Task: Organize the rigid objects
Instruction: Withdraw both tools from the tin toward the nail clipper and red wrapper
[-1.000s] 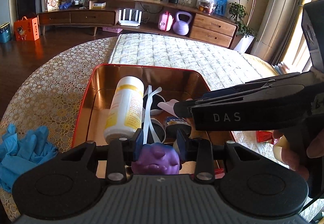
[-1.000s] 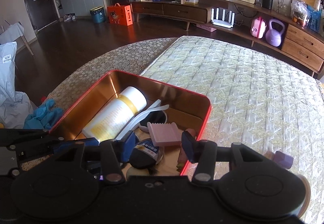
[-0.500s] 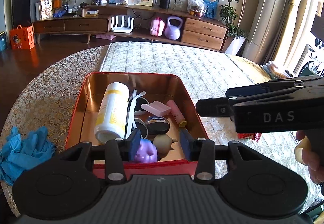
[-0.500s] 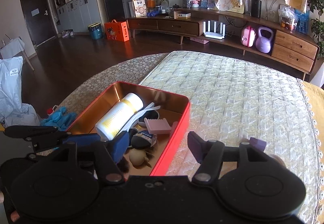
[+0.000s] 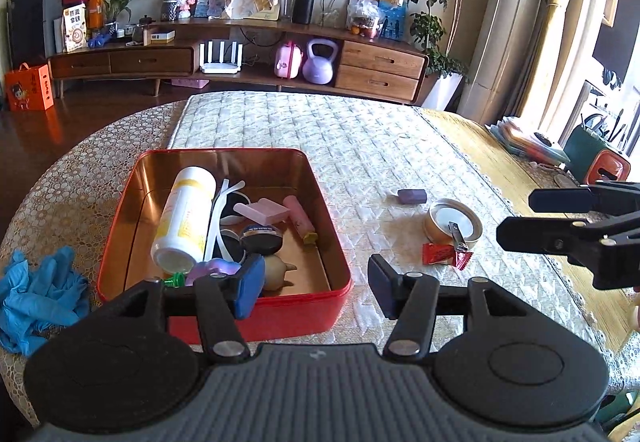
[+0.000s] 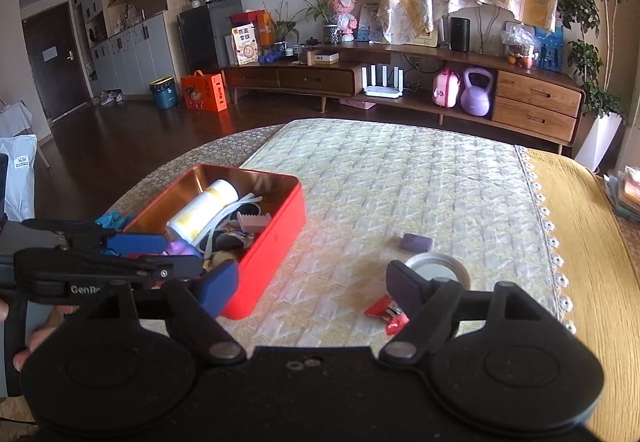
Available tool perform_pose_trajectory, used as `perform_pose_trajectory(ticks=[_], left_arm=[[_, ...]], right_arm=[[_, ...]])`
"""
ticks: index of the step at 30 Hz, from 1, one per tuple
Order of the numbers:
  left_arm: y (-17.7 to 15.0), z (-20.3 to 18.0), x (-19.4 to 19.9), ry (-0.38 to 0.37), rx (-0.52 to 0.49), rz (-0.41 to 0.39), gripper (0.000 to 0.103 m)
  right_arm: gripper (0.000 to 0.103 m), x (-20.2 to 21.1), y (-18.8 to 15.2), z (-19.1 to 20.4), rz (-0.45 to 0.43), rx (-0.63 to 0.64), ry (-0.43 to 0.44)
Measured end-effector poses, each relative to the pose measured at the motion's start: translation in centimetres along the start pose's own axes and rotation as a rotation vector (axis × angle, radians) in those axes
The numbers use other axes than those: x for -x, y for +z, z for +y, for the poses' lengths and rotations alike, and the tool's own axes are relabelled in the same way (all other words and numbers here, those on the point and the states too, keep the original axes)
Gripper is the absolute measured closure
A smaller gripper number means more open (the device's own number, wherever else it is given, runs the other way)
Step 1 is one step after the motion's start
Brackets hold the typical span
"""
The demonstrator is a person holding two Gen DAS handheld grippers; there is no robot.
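A red tin box (image 5: pixel 280 312) (image 6: pixel 276 230) sits on the quilted cloth and holds a white-and-yellow bottle (image 5: pixel 186 216) (image 6: pixel 202 210), a pink comb (image 5: pixel 266 211), a purple toy (image 5: pixel 212 268), a dark round tin (image 5: pixel 261 236) and several other small items. To its right lie a purple block (image 5: pixel 412 196) (image 6: pixel 418 242), a round tin with a nail clipper (image 5: pixel 454 225) and a red wrapper (image 5: pixel 442 254) (image 6: pixel 386 312). My left gripper (image 5: pixel 316 288) hovers over the box's near right corner, jaws opening, nothing between them. My right gripper (image 6: pixel 310 286) hangs between box and round tin, jaws opening, empty.
A blue glove (image 5: pixel 36 294) lies crumpled left of the box. The table's lace edge (image 6: pixel 552 238) and yellow cloth run along the right. A stack of papers (image 5: pixel 528 140) rests at the far right. A wooden sideboard (image 5: pixel 248 58) stands beyond the table.
Both grippers have pulled back and up from inside the box and widened. The purple toy once between the left fingers now lies in the box. The right gripper has swung right toward the loose items.
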State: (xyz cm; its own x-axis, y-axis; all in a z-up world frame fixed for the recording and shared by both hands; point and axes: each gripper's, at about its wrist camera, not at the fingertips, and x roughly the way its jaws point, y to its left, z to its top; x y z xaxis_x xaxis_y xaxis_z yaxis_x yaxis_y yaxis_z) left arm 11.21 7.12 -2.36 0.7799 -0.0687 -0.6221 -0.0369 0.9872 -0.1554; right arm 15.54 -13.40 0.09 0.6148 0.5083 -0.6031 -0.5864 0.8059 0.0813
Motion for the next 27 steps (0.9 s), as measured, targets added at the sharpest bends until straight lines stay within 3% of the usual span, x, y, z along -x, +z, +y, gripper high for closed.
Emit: perform_pose_trajectory(ticks=[5,7,10,20,27], left_arm=[[-0.3,-1.3,0.0,-0.015,-0.014,0.005,0.043],[-0.4,-1.7,0.0,-0.02,-0.014,-0.001,0.032],[-0.7,-2.6,-0.1,-0.025,-0.013,-0.011,0.024],[-1.3,-6.3,-1.9,-0.074,-0.058,0.004,0.021],[-2.0,-9.4,-4.5,-0.113,-0.111,0.03,0.021]], right_arm=[[0.015,1.1,-2.1,-1.7,0.016,-0.019,-0.025],[0.012,1.5,-2.8,-2.4,0.018,-0.035,-0.033],[0.004,2.0,-3.3,-3.4,0.01,-0.063,-0.051],[0.0,1.8,-3.3,-6.8,0.003,-0.158,-0.094],[0.0,0.1,-2.7,-8.7,0.047,-0.211,-0.159]])
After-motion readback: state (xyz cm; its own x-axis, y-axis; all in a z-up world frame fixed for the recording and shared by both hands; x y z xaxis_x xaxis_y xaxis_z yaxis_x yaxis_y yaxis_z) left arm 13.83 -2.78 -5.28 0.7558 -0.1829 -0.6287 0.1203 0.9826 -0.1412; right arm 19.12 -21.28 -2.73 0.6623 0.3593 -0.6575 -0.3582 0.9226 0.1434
